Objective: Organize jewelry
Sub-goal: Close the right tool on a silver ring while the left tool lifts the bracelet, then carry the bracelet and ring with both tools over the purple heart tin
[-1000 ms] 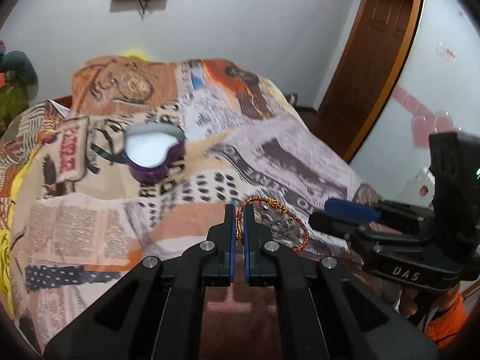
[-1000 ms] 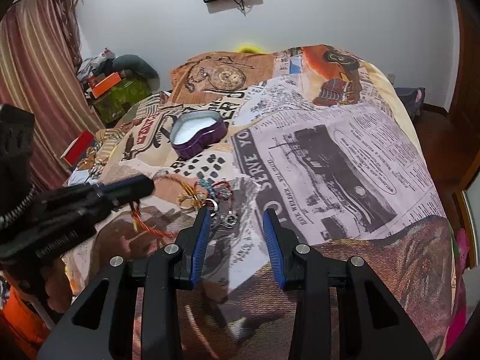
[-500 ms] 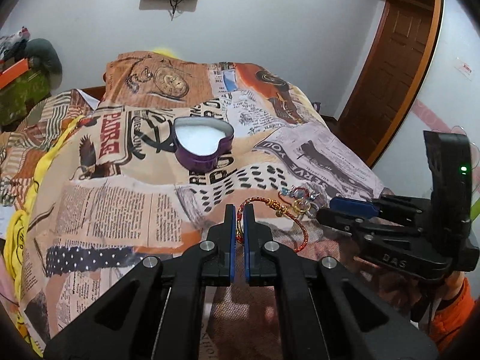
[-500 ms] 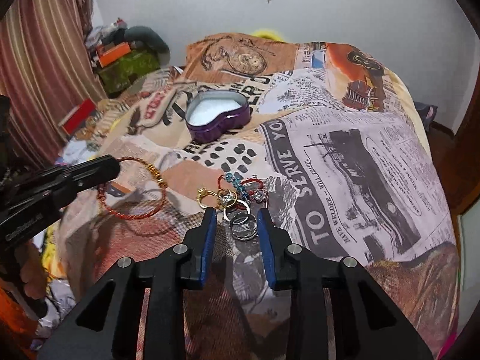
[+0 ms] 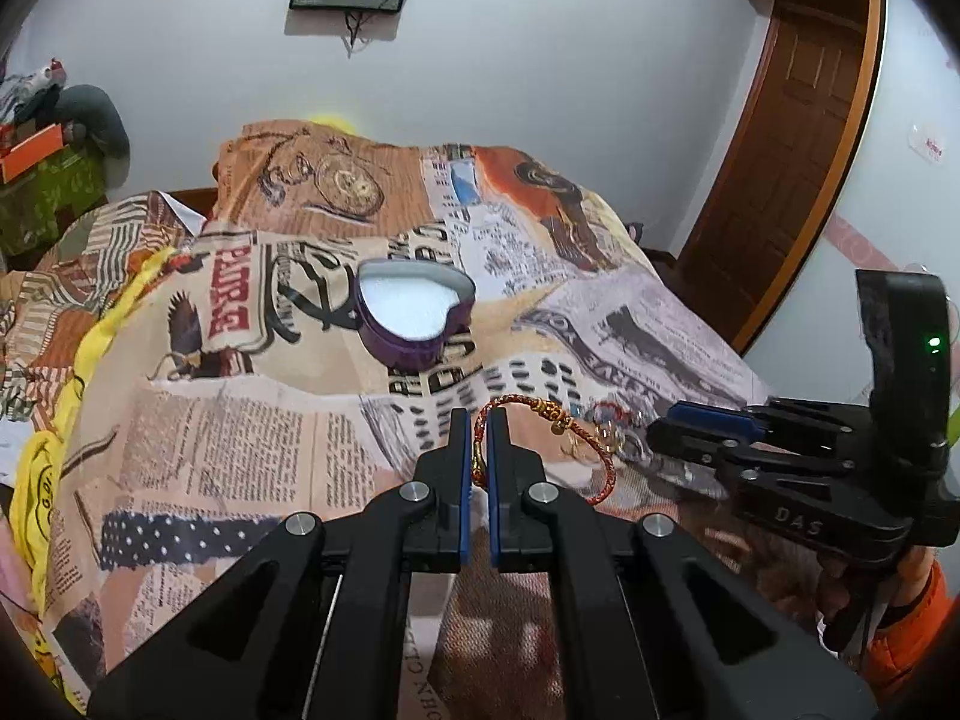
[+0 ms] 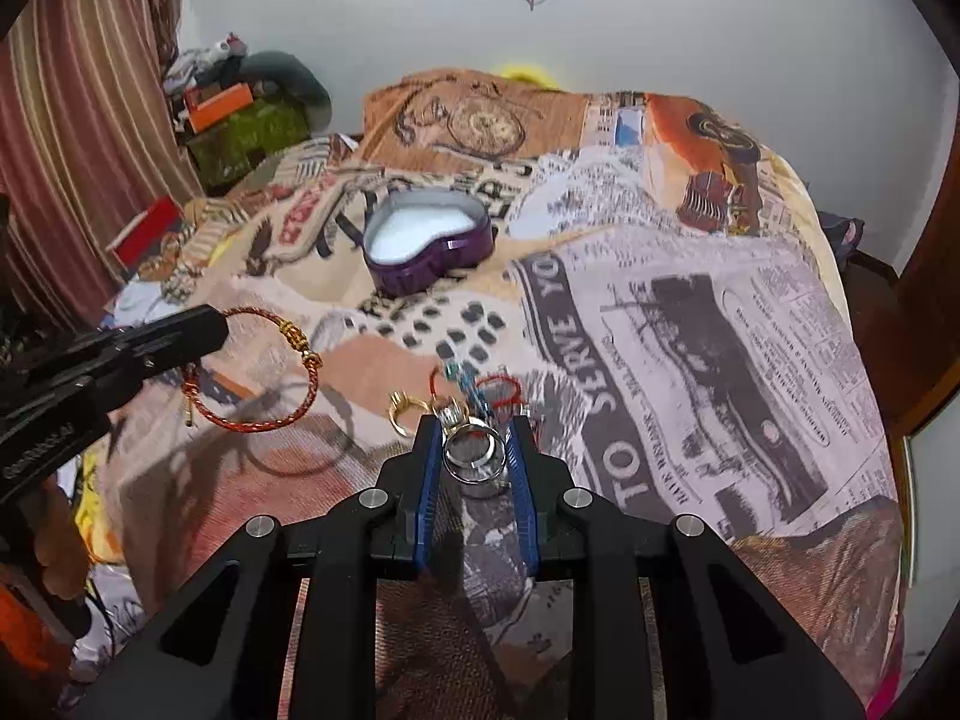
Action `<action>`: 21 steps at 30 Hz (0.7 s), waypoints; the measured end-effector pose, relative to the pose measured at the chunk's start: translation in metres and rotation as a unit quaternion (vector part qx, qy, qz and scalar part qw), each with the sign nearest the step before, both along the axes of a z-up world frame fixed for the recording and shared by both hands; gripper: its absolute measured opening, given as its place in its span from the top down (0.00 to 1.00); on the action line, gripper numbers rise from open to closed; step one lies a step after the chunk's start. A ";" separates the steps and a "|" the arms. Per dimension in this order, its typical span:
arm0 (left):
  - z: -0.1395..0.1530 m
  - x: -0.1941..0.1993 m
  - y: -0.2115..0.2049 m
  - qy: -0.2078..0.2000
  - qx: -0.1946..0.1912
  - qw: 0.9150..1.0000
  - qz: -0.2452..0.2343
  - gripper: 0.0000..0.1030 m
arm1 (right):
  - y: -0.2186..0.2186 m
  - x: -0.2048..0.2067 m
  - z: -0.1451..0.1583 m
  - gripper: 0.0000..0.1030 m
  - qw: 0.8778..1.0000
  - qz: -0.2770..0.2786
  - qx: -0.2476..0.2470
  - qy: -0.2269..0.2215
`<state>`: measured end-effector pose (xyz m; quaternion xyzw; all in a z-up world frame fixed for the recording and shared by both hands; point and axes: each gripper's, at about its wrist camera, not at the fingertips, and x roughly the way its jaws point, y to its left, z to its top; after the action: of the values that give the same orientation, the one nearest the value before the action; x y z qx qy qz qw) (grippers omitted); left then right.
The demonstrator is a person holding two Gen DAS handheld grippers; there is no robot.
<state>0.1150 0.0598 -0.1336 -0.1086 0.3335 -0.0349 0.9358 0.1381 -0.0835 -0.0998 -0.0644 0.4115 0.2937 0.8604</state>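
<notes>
Red-and-gold bracelet (image 5: 543, 420) pinched between closed left gripper (image 5: 479, 420) fingers, lifted off bed (image 6: 690, 312). Silver ring (image 6: 474, 450) between right gripper (image 6: 474, 426) fingers, just closing onto it. Purple heart-shaped box (image 6: 420, 240) well beyond both.

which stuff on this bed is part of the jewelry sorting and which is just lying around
Part of the job:
- red bracelet
- silver ring
- gold ring
- heart-shaped box

Just lying about:
- orange box
- red box
- striped curtain

"DAS" on right gripper (image 5: 702, 423), "TO SERVE" on bedspread (image 6: 690, 324)
</notes>
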 end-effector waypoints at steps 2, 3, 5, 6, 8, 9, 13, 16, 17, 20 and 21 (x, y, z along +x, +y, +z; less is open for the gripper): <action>0.006 0.001 0.003 -0.008 0.001 1.000 0.004 0.97 | 0.002 0.001 0.009 0.81 1.000 0.001 0.005 -0.012; 0.008 0.002 0.004 -0.011 0.003 1.000 0.007 0.97 | 0.004 0.001 0.014 0.81 1.000 0.000 0.008 -0.019; 0.015 0.004 0.006 -0.021 0.011 1.000 0.012 0.97 | 0.006 0.004 0.021 0.81 0.999 0.002 0.015 -0.029; 0.017 0.005 0.007 -0.025 0.014 0.999 0.014 0.97 | 0.008 0.006 0.027 0.81 0.999 0.002 0.021 -0.036; 0.023 0.009 0.011 -0.038 0.026 0.999 0.023 0.97 | 0.011 0.010 0.034 0.81 0.999 0.003 0.029 -0.045; 0.026 0.011 0.013 -0.043 0.030 0.998 0.027 0.97 | 0.013 0.013 0.037 0.81 0.998 0.004 0.034 -0.049; 0.034 0.021 0.022 -0.055 0.045 0.997 0.039 0.97 | 0.023 0.025 0.048 0.81 0.997 0.011 0.046 -0.062; 0.037 0.033 0.031 -0.058 0.048 0.996 0.044 0.97 | 0.030 0.033 0.055 0.81 0.996 0.016 0.047 -0.075; 0.038 0.038 0.035 -0.060 0.047 0.996 0.045 0.97 | 0.035 0.037 0.057 0.81 0.995 0.018 0.049 -0.080; 0.038 0.050 0.043 -0.060 0.043 0.996 0.046 0.97 | 0.041 0.046 0.062 0.81 0.994 0.023 0.053 -0.088; 0.038 0.056 0.045 -0.059 0.041 0.996 0.045 0.97 | 0.045 0.051 0.064 0.81 0.994 0.025 0.055 -0.090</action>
<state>0.1708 0.1052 -0.0961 -0.0830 0.2733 0.0144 0.9582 0.1889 -0.0381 -0.0356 -0.0540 0.3136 0.3305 0.8885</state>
